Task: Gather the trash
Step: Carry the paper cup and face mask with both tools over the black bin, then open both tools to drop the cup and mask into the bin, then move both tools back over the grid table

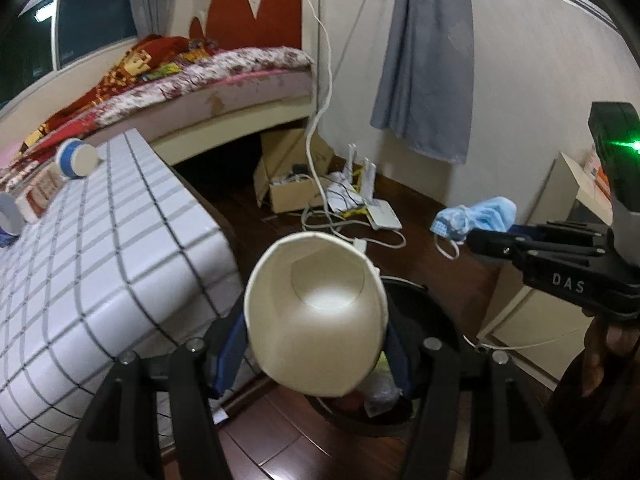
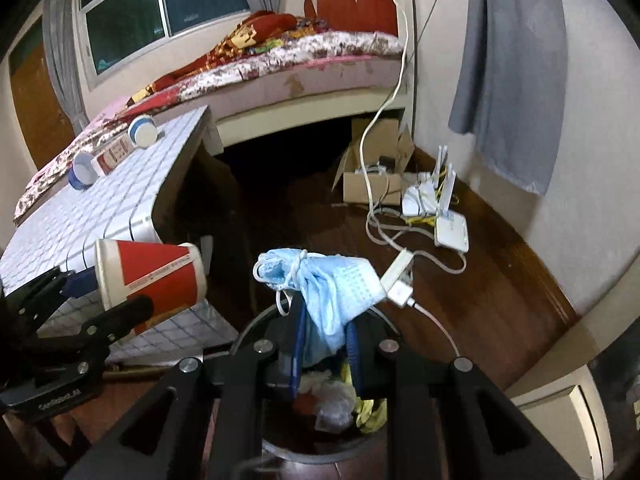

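Above the dark round trash bin (image 2: pixel 256 322) on the wooden floor, both tools hang with their loads. The left tool (image 1: pixel 316 344) is clamped on a paper cup (image 1: pixel 316 320), its blue pads pressing the cup's sides; the cup lies tipped on its side, red and white outside, its white inside empty, with the open mouth facing back toward the tool. The right tool (image 2: pixel 324 336) is closed tight on a crumpled light-blue face mask (image 2: pixel 320 280), whose white ear loops dangle over the bin's rim. Inside the bin I can see crumpled clear plastic, something yellow and a bit of red, though the tool's arms hide much of it.

Beside the bin stands the low surface (image 1: pixel 100 240) with its white-and-grey grid cover. On its far end lie two blue-and-white cups (image 2: pixel 142 130) on their sides, and between them a small red-and-white box (image 2: pixel 112 156).

Against the wall by the bed, an open cardboard box (image 2: pixel 372 176) sits on the floor with cables and a small dark item inside. Just beside it are white routers (image 2: pixel 450 230) with upright antennas, and a white cable (image 2: pixel 400 80) running down from the headboard. A grey-blue curtain (image 1: pixel 428 60) hangs near the corner.
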